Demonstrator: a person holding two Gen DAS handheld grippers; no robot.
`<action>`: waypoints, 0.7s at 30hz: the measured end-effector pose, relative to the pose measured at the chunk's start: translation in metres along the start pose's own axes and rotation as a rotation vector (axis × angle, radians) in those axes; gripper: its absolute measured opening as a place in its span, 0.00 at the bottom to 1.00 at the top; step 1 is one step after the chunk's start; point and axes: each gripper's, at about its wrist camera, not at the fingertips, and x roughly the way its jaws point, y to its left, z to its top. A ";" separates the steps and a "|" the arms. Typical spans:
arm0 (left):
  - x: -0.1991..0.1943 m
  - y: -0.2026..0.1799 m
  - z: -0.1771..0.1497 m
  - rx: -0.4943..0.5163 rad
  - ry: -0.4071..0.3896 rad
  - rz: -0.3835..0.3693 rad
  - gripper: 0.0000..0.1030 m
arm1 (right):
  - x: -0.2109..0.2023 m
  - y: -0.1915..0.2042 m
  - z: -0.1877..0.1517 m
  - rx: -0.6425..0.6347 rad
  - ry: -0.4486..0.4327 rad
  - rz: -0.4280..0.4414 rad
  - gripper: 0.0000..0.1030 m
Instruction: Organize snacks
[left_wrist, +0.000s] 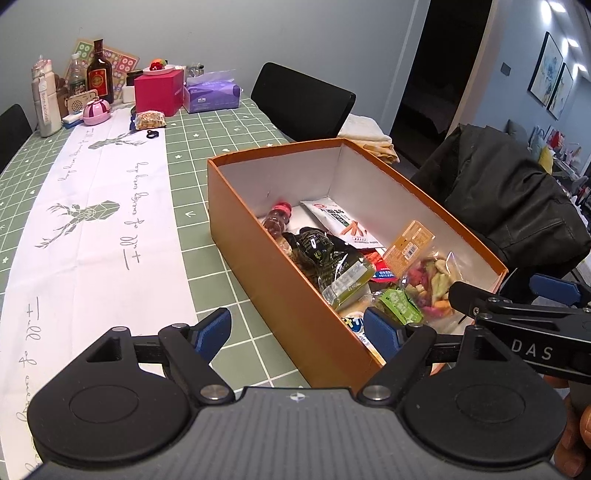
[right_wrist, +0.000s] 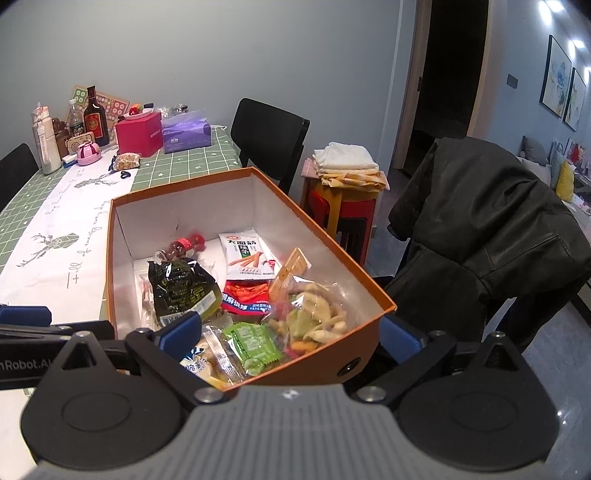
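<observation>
An orange box (left_wrist: 273, 284) with a white inside stands on the table and holds several snacks: a dark green packet (left_wrist: 325, 254), a white strip-snack packet (left_wrist: 343, 225), a clear bag of vegetable chips (left_wrist: 432, 280) and a small green sachet (left_wrist: 400, 306). The box also shows in the right wrist view (right_wrist: 321, 365). My left gripper (left_wrist: 297, 330) is open and straddles the box's near left wall. My right gripper (right_wrist: 291, 334) is open and straddles the near right corner; it holds nothing. The chips bag (right_wrist: 317, 314) lies just ahead of it.
A wrapped snack (left_wrist: 149, 120) lies far back on the white runner (left_wrist: 92, 221), near a pink box (left_wrist: 159, 92), a tissue pack (left_wrist: 210, 94) and bottles (left_wrist: 99, 74). A black chair (left_wrist: 299, 99) and a chair draped with a dark jacket (right_wrist: 480, 236) stand on the right.
</observation>
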 end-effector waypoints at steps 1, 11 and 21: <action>0.000 0.000 0.000 0.001 0.002 -0.003 0.93 | 0.000 0.000 0.000 -0.001 0.001 -0.001 0.97; 0.001 -0.005 0.000 0.019 0.000 -0.006 0.93 | 0.000 -0.001 -0.001 -0.005 0.004 -0.012 0.97; 0.001 -0.006 0.000 0.019 0.000 -0.006 0.93 | 0.000 -0.001 -0.001 -0.006 0.004 -0.015 0.97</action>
